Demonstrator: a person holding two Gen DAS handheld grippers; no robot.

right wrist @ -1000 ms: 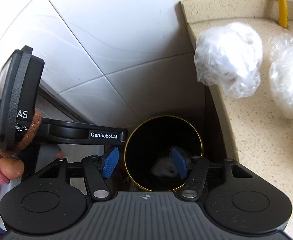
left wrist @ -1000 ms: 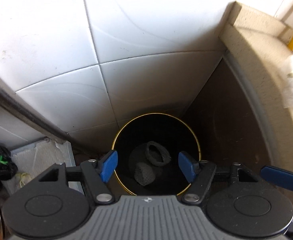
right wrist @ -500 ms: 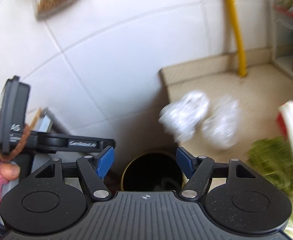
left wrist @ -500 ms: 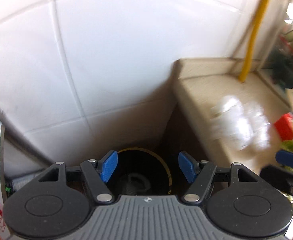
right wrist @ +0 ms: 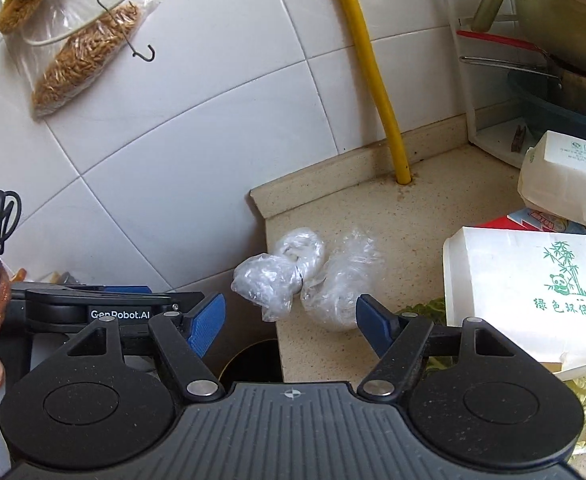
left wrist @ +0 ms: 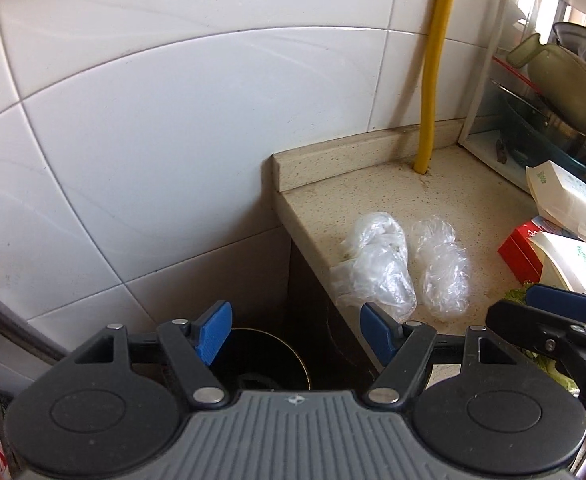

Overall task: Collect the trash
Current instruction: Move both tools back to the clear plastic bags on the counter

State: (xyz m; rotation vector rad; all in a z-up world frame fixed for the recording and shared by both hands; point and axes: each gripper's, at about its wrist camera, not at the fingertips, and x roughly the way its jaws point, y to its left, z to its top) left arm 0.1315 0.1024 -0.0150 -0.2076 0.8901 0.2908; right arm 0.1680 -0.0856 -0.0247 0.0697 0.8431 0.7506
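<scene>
Facing two plastic wads (right wrist: 293, 276) on the counter (right wrist: 409, 216), just ahead of the right gripper (right wrist: 291, 322), jaws spread and empty. Left gripper (left wrist: 293, 332) likewise agape above the bin (left wrist: 269, 354). Next, probably: advance, straddle the nearer wad, pinch gently.

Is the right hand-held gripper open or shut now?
Open. The right hand-held gripper has its blue fingers wide apart, holding nothing.
</scene>
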